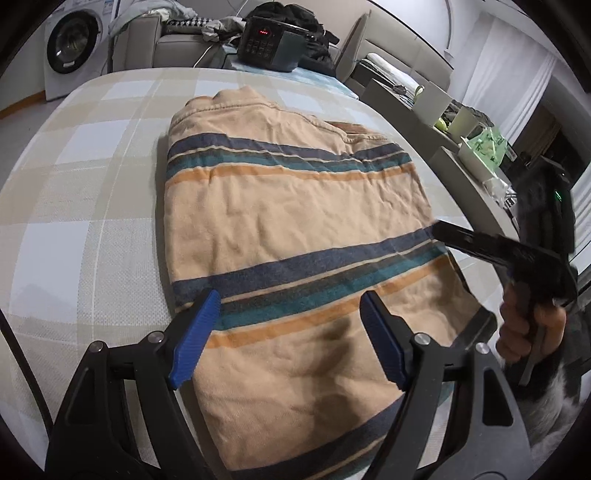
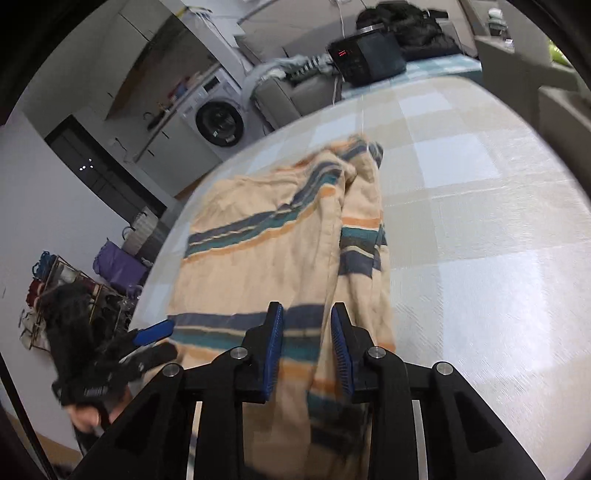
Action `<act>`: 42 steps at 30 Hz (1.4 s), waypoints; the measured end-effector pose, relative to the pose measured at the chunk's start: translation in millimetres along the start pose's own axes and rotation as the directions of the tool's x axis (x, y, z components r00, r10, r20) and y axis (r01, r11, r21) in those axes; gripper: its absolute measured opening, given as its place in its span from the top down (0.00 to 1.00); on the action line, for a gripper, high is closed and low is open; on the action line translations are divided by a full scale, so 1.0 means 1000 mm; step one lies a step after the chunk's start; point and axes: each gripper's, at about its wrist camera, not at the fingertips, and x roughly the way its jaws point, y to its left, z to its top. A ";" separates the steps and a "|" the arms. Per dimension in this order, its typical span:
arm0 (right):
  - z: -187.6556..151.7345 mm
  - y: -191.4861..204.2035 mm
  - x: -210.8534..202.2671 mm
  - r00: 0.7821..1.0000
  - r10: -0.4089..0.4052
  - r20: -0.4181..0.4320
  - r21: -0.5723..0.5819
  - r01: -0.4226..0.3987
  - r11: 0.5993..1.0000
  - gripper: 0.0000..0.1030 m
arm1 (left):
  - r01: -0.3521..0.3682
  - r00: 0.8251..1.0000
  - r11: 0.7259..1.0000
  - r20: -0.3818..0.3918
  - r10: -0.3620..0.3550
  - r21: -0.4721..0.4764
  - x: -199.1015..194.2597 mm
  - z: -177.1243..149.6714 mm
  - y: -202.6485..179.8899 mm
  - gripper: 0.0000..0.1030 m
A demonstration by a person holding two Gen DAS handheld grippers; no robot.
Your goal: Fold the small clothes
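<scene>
- Striped shirt (image 1: 288, 206), tan with navy, teal and orange bands, lies partly folded on a checked tablecloth (image 1: 92, 206) in beige, white and pale grey squares.
- Left gripper (image 1: 290, 314): jaws released, standing wide; the shirt's near end lies under and between the blue pads (image 1: 195, 332), no pinch visible.
- Right gripper (image 2: 306, 347): jaws narrow but not clenched. A fold of the shirt (image 2: 266, 258) runs up through the gap; cannot tell whether the pads press it, and the view is motion-blurred.
- In the left wrist view the right gripper (image 1: 443, 232) shows to the right of the jaws, at the shirt's right edge, with a hand (image 1: 528, 332) on its grip.
- In the right wrist view the left gripper (image 2: 155, 336) is left of the jaws, at the shirt's near-left corner.
- Ahead of both jaw pairs, at the far table end: a dark appliance with red digits (image 1: 269, 44) on a pale blue cloth (image 1: 317, 77).
- Beyond it, a grey sofa (image 1: 177, 44) piled with clothes and a black bag (image 1: 295, 18).
- Far left of the left jaws: a white front-loading washing machine (image 1: 74, 48).
- Right of the left jaws: a cluttered counter with white containers (image 1: 465, 122).
- Left of the right jaws, on the floor: a wire rack (image 2: 59, 295), a purple bag (image 2: 118, 266).
</scene>
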 end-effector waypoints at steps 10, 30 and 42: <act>0.013 0.014 0.008 0.993 -0.121 0.007 -0.114 0.121 0.986 0.95 | -0.004 1.000 0.999 -0.004 0.004 0.041 0.004 -0.003 -0.004 0.24; 0.091 -0.013 0.044 0.995 -0.022 0.101 0.041 0.018 0.999 0.90 | -0.148 0.983 0.984 0.095 0.158 -0.099 0.021 0.114 0.059 0.24; 0.088 -0.023 0.046 0.991 -0.089 0.097 0.003 0.089 0.996 0.88 | -0.284 0.957 0.951 0.021 0.289 -0.124 0.081 0.142 0.091 0.24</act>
